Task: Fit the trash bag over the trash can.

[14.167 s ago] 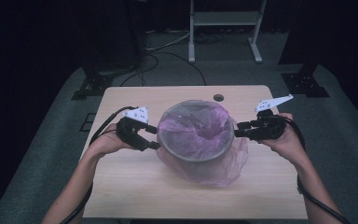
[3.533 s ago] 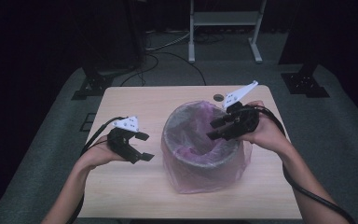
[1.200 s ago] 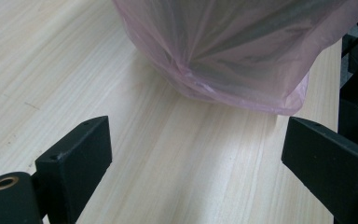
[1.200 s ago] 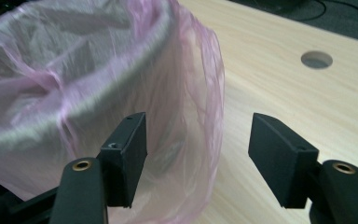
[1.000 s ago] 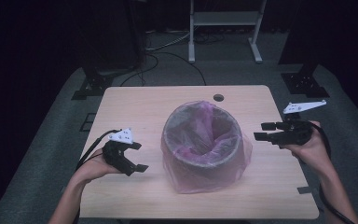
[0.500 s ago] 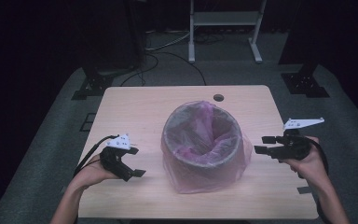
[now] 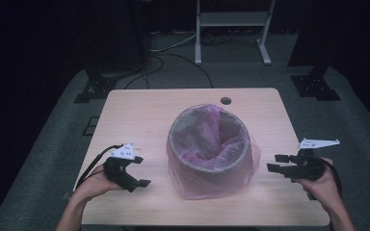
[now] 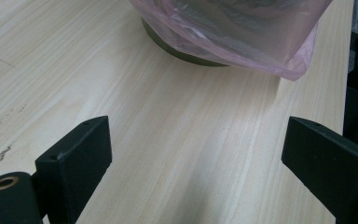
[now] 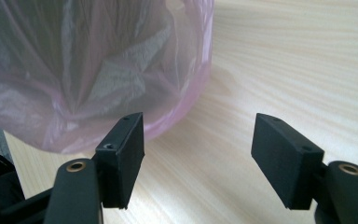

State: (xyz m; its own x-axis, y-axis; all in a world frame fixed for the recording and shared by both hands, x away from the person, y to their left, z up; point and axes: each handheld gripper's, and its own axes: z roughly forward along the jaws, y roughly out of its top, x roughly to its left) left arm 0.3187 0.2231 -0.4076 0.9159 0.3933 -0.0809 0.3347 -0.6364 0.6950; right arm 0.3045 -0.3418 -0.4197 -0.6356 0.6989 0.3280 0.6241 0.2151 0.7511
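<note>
I judge the lining step essentially complete: the bin (image 7: 209, 151) stands mid-bench (image 7: 144, 115) with the bag (image 7: 250, 161) tucked inside and folded down over its rim, and both sets of tongs rest clear of it, the left tongs (image 7: 137, 171) and the right tongs (image 7: 275, 162) each spread wide with nothing between the jaws, the right pair having just been opening. The bag is thin, translucent pink film, creased and slack, its skirt pooling on the pale wood-grain top. Next I would only smooth the loose hem, pinching the film lightly, since it should tear or slip easily.
</note>
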